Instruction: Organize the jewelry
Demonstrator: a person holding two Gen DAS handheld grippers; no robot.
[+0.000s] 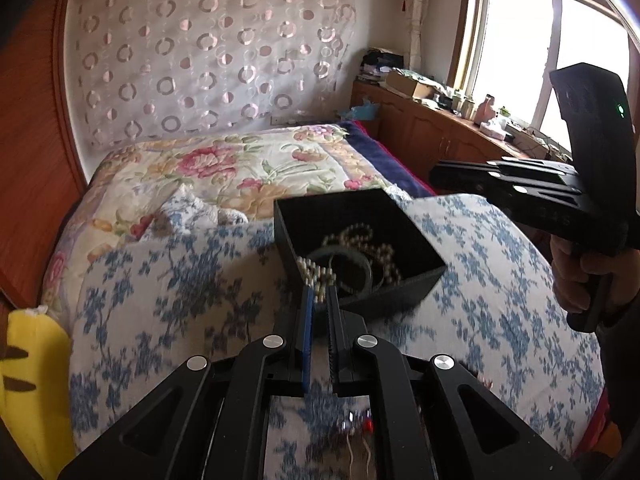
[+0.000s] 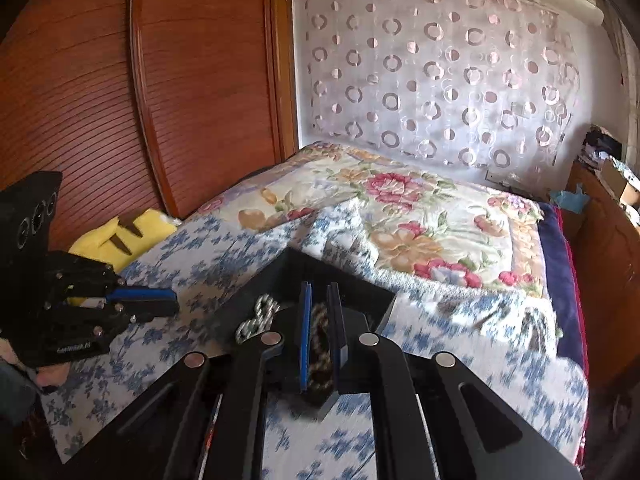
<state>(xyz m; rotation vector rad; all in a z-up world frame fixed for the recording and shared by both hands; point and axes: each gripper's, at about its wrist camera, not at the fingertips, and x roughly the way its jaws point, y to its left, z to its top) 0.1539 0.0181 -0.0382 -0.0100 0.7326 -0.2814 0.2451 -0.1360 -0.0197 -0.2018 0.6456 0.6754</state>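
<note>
A black open box (image 1: 412, 236) lies on the blue-flowered cover; it holds a pearl necklace (image 1: 360, 236) and a grey-green bangle (image 1: 352, 260). My left gripper (image 1: 319, 290) is at the box's near rim, its jaws narrowly apart around a strand of pale beads (image 1: 314, 276) that hangs over the rim. In the right wrist view my right gripper (image 2: 321, 292) hovers over the same box (image 2: 360, 284), jaws narrowly apart and empty; a brown beaded strand (image 2: 319, 332) shows between them below. A silver chain (image 2: 256, 318) lies at the box's left.
The bed carries a blue-flowered cover (image 1: 180, 280) and a floral quilt (image 1: 240, 160). A yellow plush toy (image 1: 28, 368) lies at the left edge by the wooden wardrobe (image 2: 120, 80). A cluttered wooden cabinet (image 1: 440, 128) stands under the window.
</note>
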